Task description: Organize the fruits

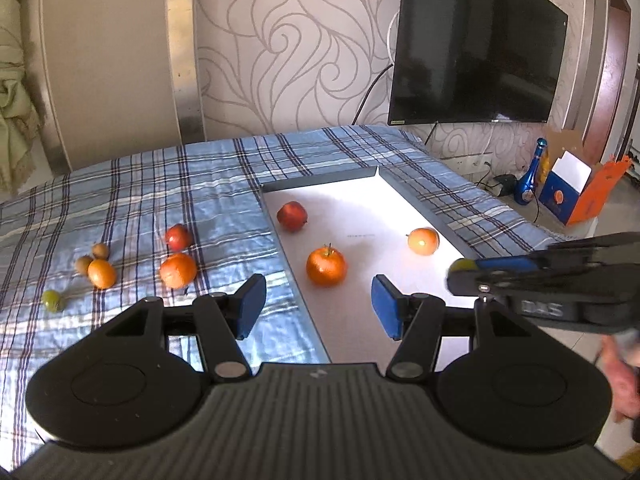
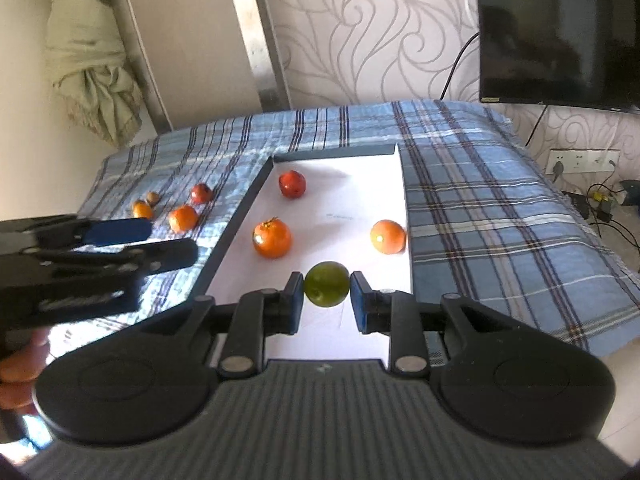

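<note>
A shallow white tray (image 1: 360, 220) (image 2: 360, 184) lies on the plaid cloth and holds a red apple (image 1: 292, 216) (image 2: 292, 184) and two orange fruits (image 1: 326, 266) (image 1: 423, 241) (image 2: 272, 238) (image 2: 387, 236). My right gripper (image 2: 327, 296) is shut on a green fruit (image 2: 327, 289) over the tray's near part; it shows at the right of the left wrist view (image 1: 460, 270). My left gripper (image 1: 318, 306) is open and empty over the tray's left rim. On the cloth to the left lie several loose fruits: a red one (image 1: 178, 237), two orange ones (image 1: 178, 270) (image 1: 102, 273), two brown ones (image 1: 100, 251) and a green one (image 1: 53, 300).
A black TV (image 1: 476, 48) hangs on the patterned wall behind the table. A blue bottle (image 1: 530, 180) and an orange and blue box (image 1: 576, 192) stand on the floor at the right. A wall socket with cables (image 2: 580, 164) is at the right. A curtain (image 2: 92, 60) hangs at the left.
</note>
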